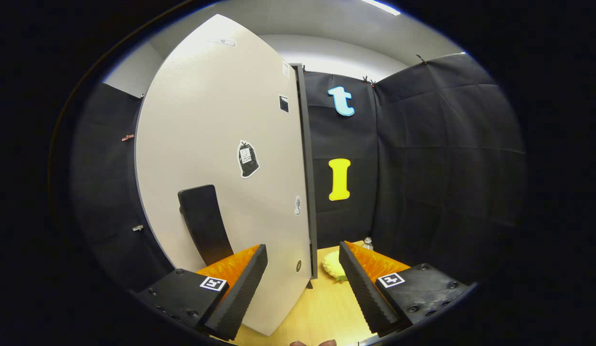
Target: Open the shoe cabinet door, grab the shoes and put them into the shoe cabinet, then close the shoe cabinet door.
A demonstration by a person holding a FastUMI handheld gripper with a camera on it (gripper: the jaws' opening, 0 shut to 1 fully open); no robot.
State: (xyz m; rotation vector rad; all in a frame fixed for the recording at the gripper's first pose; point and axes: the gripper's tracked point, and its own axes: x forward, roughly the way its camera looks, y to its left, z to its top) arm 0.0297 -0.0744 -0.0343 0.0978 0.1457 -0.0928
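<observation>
We hold gripper (303,278) spread, empty; cabinet door (221,163) at 11 o'clock, its free edge between fingers, handle (204,223) beyond left finger; fits swinging open or shut; shoes unseen

Pale shoe cabinet door (221,158) looms tall and upright at eleven o'clock of the fingers, its dark edge turned toward us. A black handle (204,223) sits low on it, at nine o'clock from a bag-shaped sticker (248,159).
</observation>
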